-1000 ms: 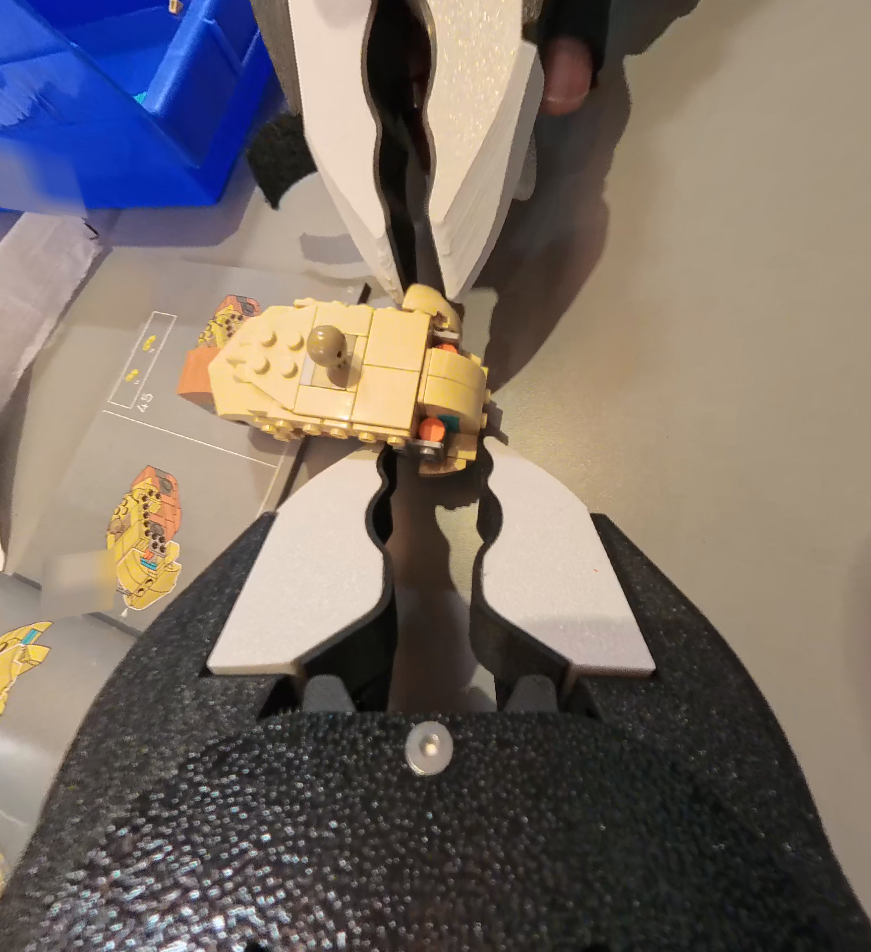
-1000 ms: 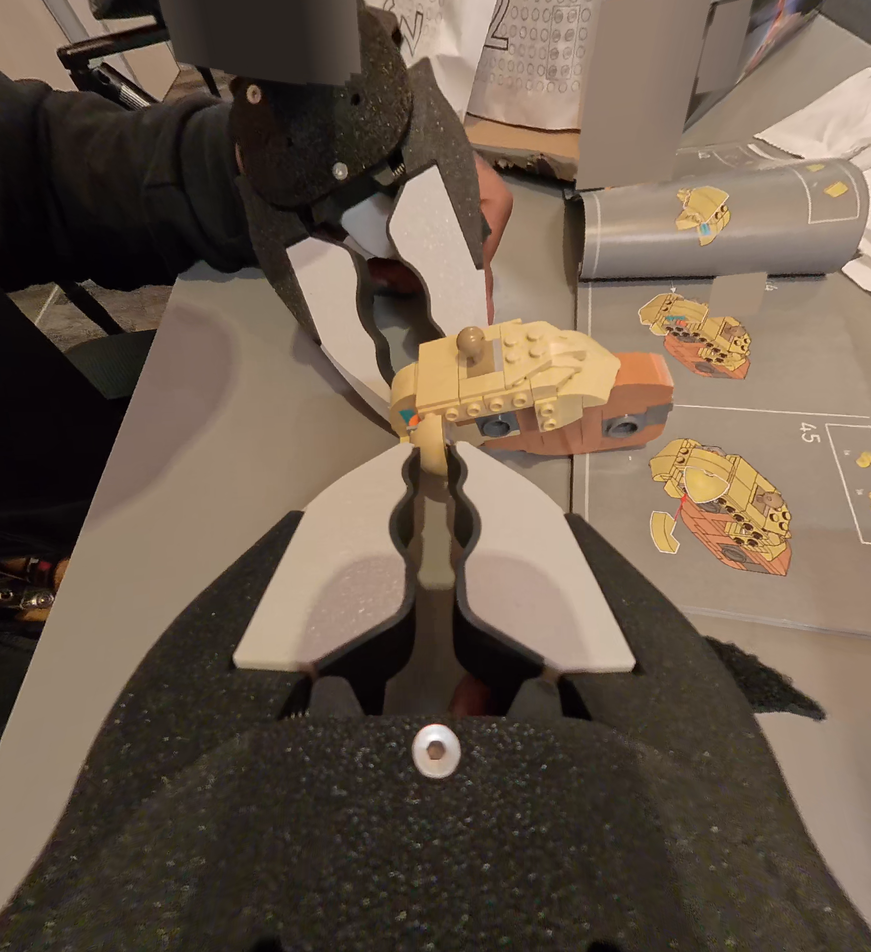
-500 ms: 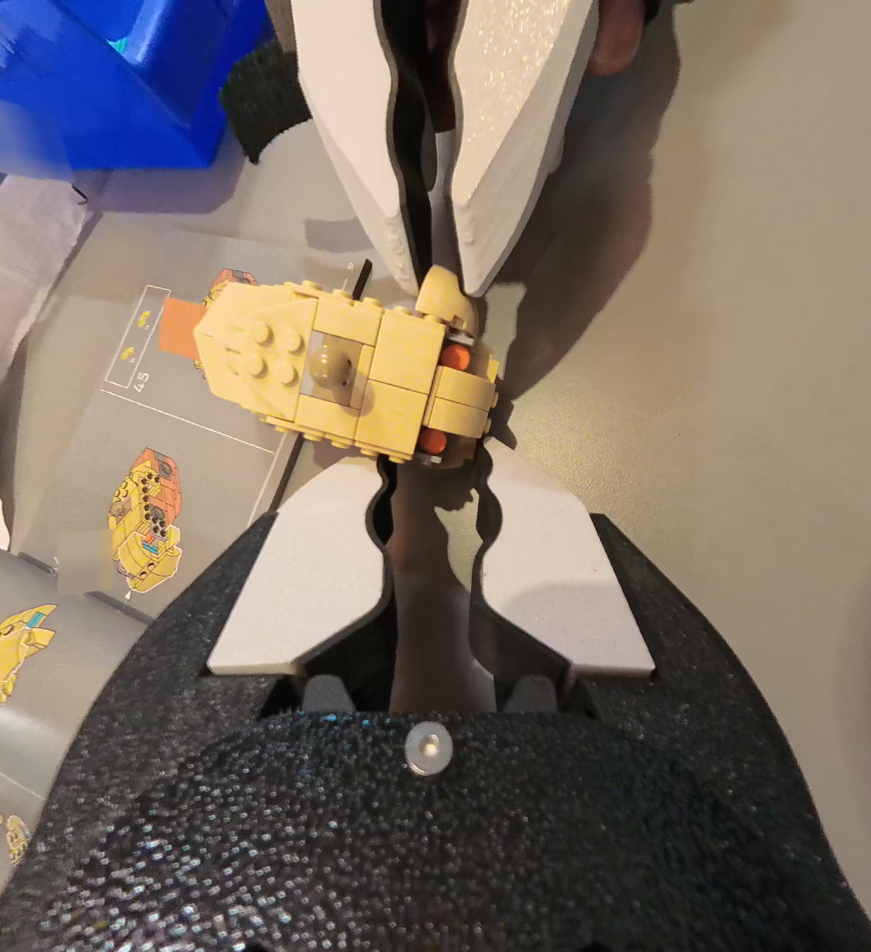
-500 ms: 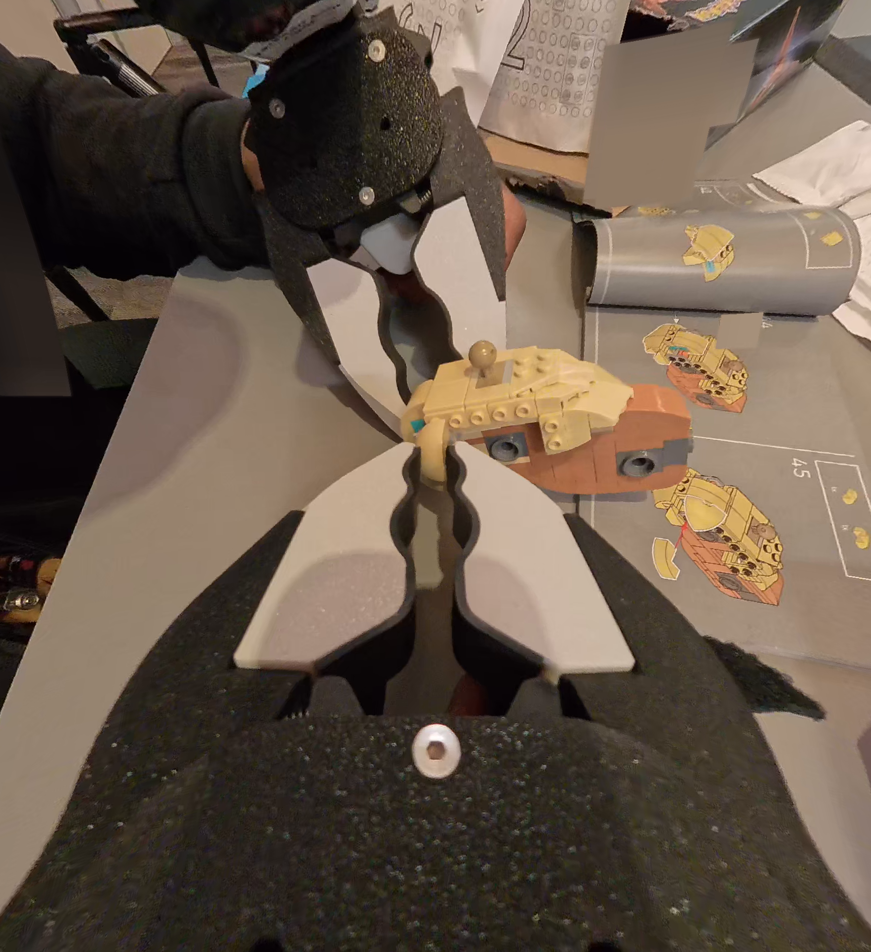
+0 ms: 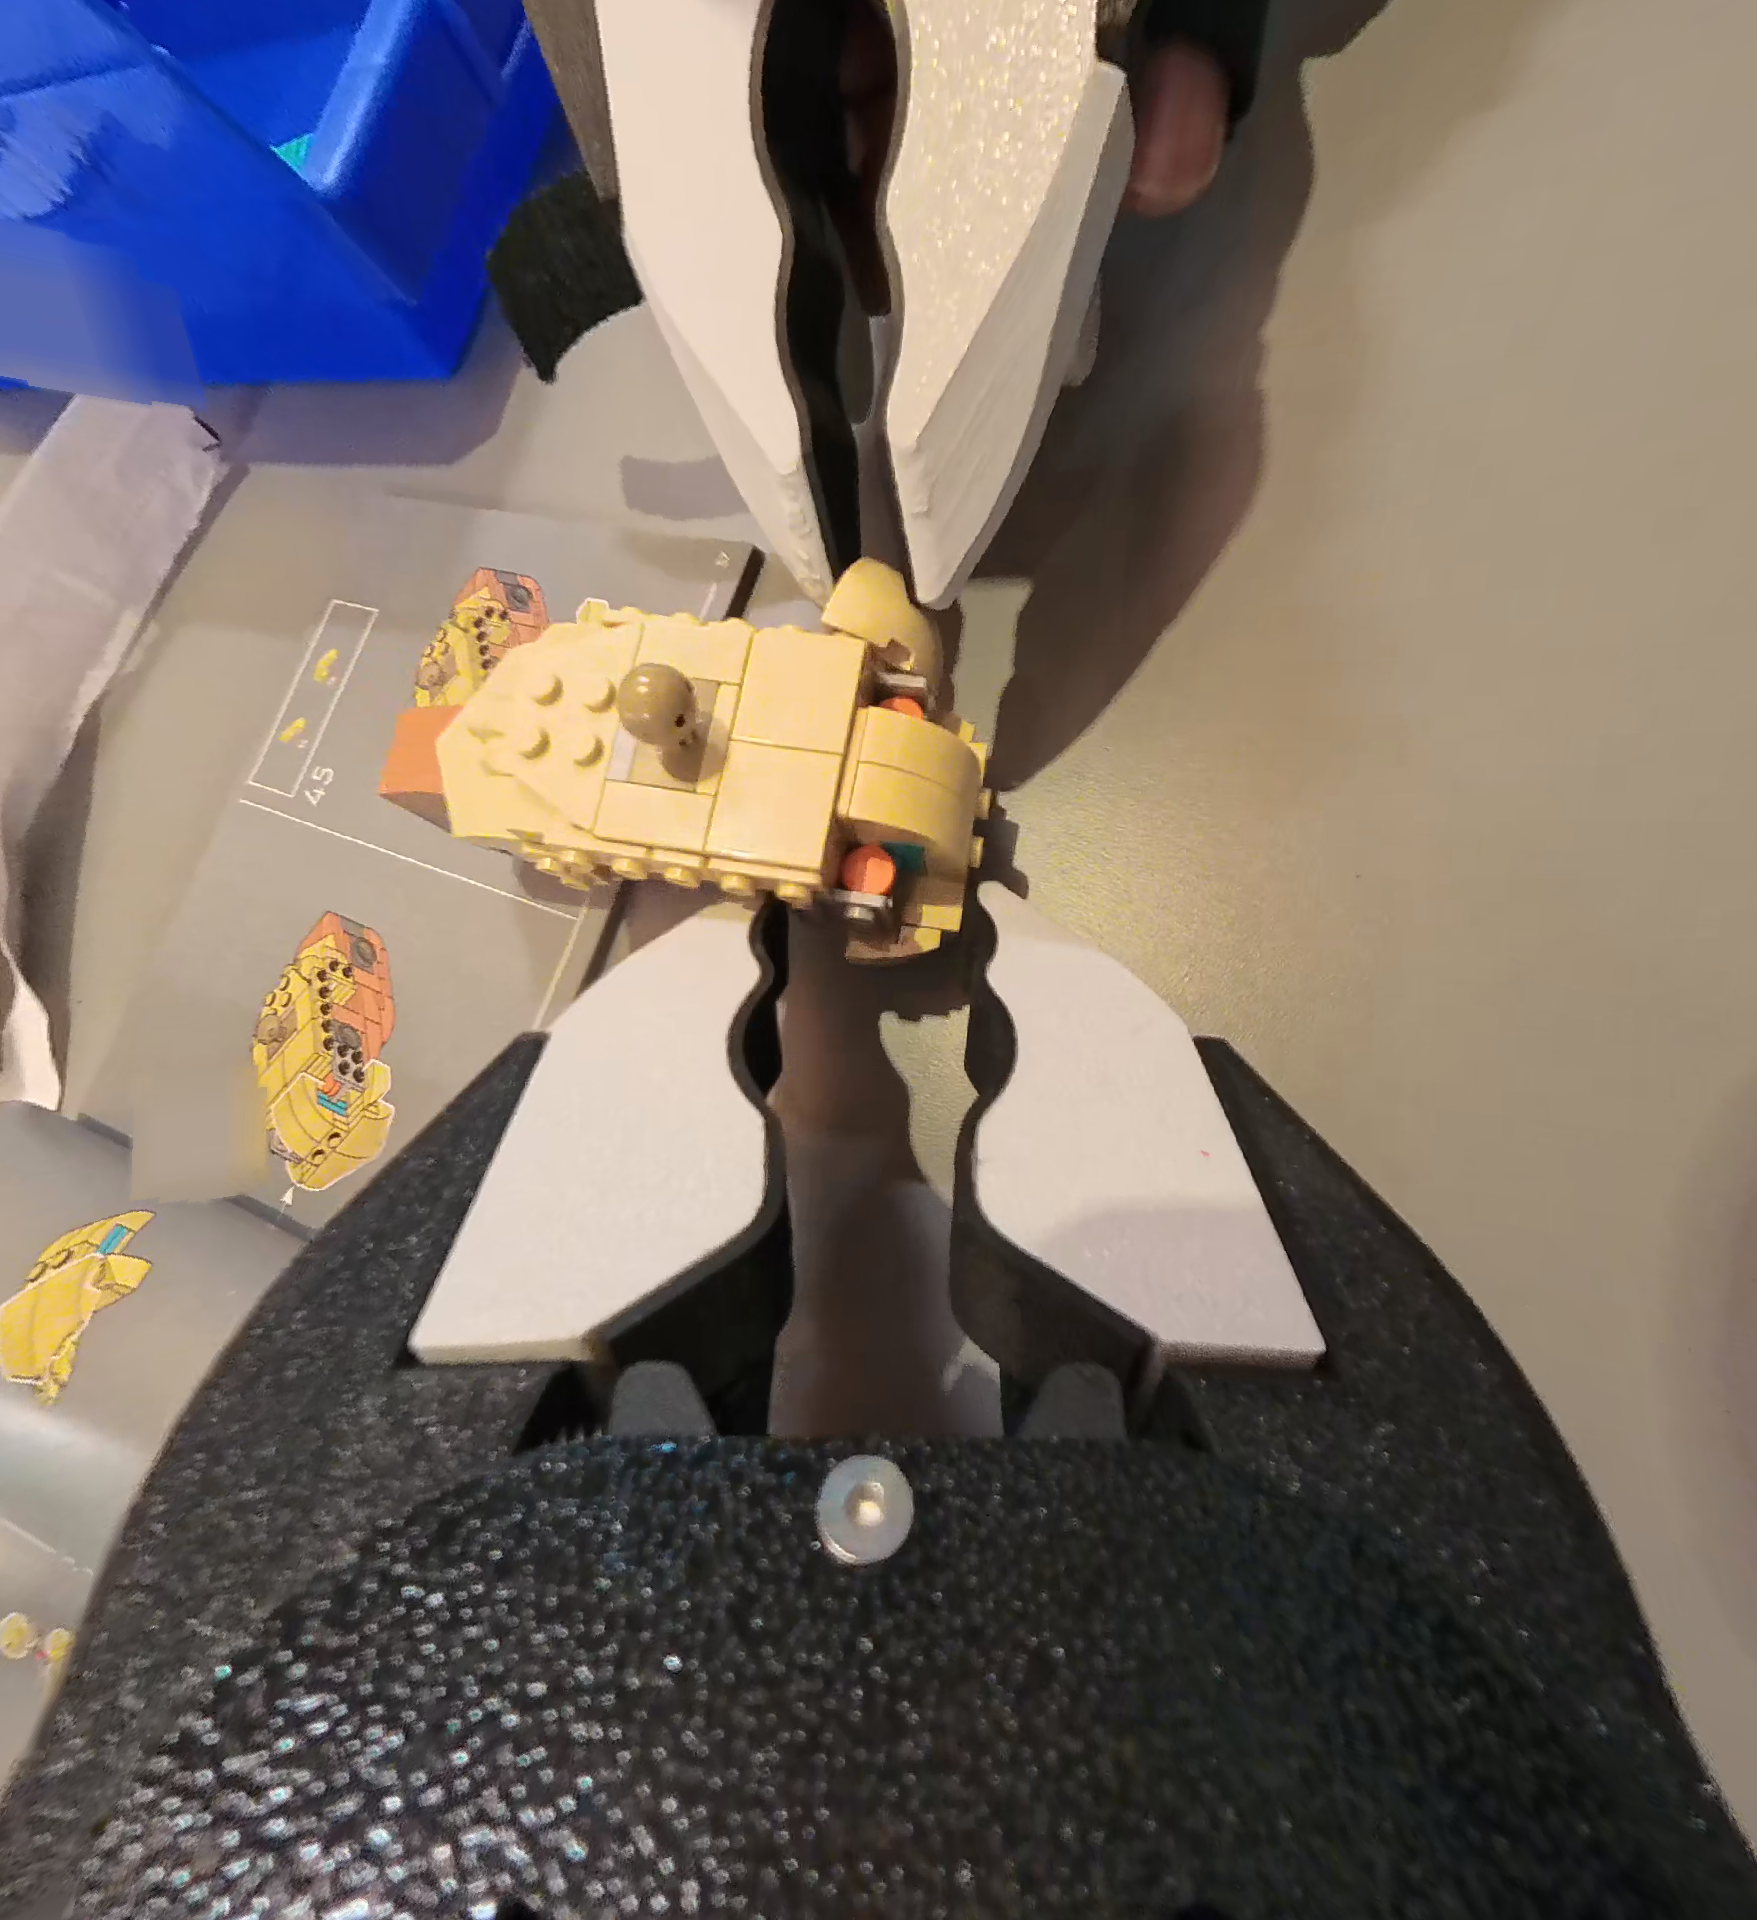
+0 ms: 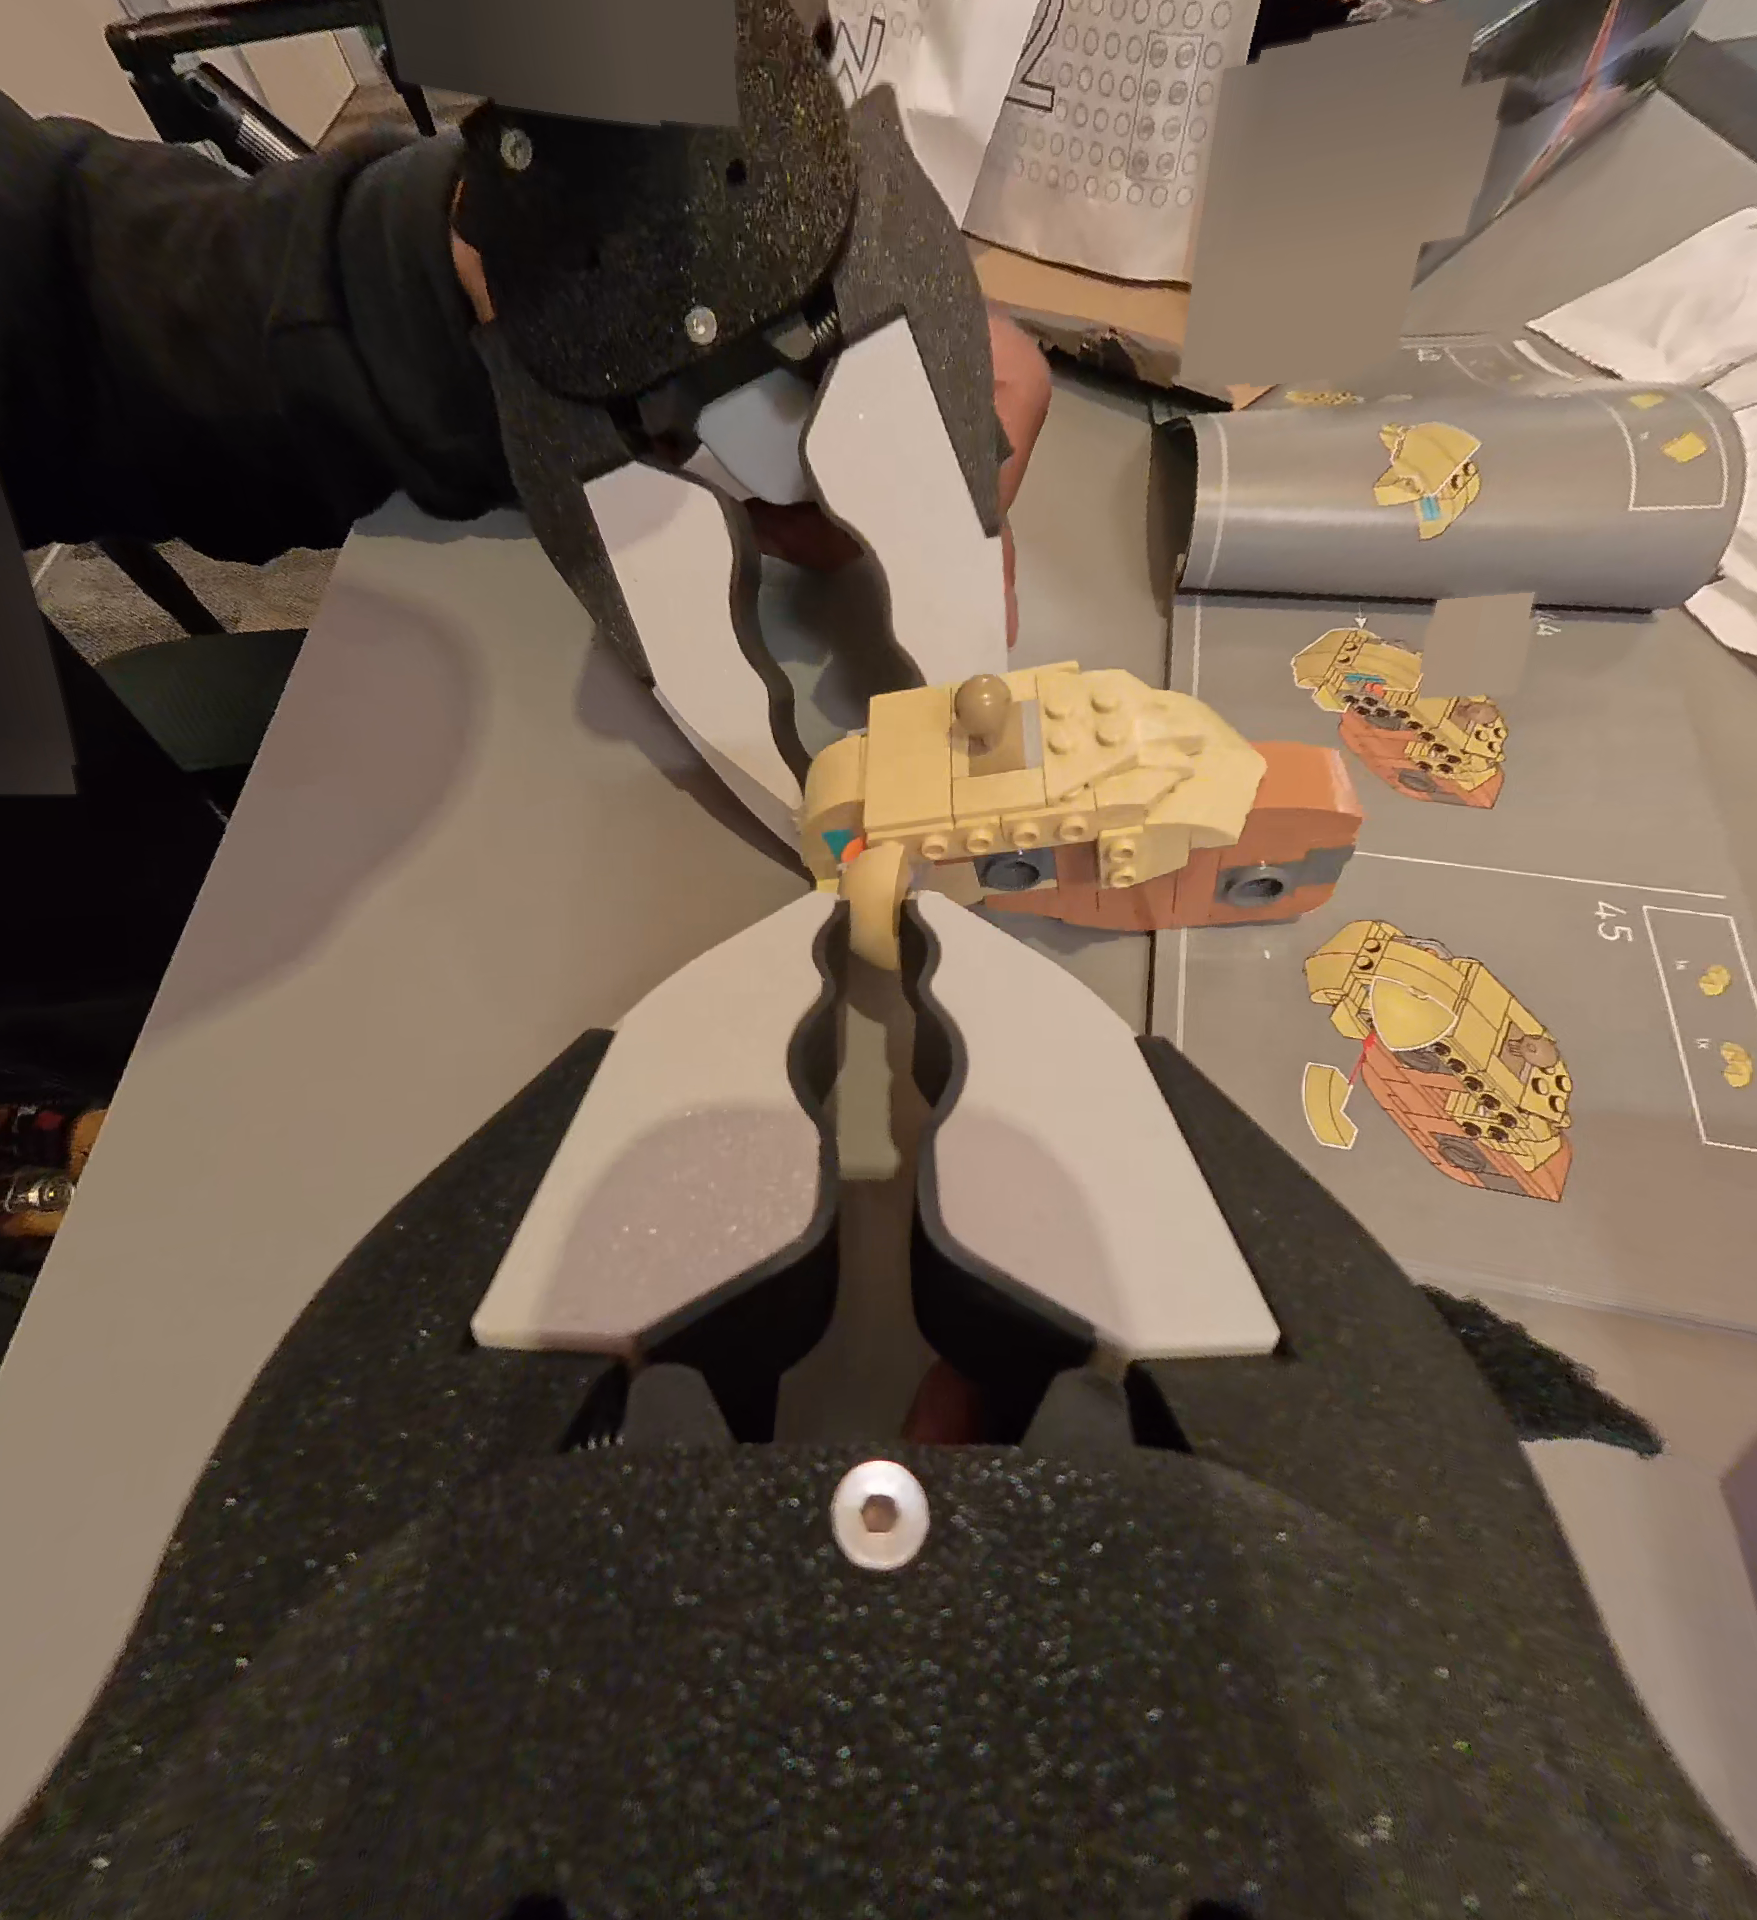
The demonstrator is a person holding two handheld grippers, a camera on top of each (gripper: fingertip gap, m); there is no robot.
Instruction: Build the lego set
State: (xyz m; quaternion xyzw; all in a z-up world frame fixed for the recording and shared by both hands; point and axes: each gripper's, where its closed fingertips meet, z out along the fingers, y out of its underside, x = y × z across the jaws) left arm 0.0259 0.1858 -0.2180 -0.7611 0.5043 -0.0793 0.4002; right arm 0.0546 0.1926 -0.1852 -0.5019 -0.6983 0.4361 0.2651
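Grey table (image 6: 354, 935): right claw (image 6: 879, 914) nips tan curved piece (image 6: 874, 914); left claw (image 5: 869, 925) clamps tan-and-brown brick vehicle (image 5: 708, 769).

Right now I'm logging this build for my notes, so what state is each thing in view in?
Brick model: part built, tan top on a brown hull, resting on the instruction booklet.
Curved tan piece: pinched in the right tool, held against the model's end.
Right tool: shut on the curved piece.
Left tool: jaws around the model's end; contact unclear.
Instruction booklet: open flat, one page curled into a roll.
Blue bin: open-topped.
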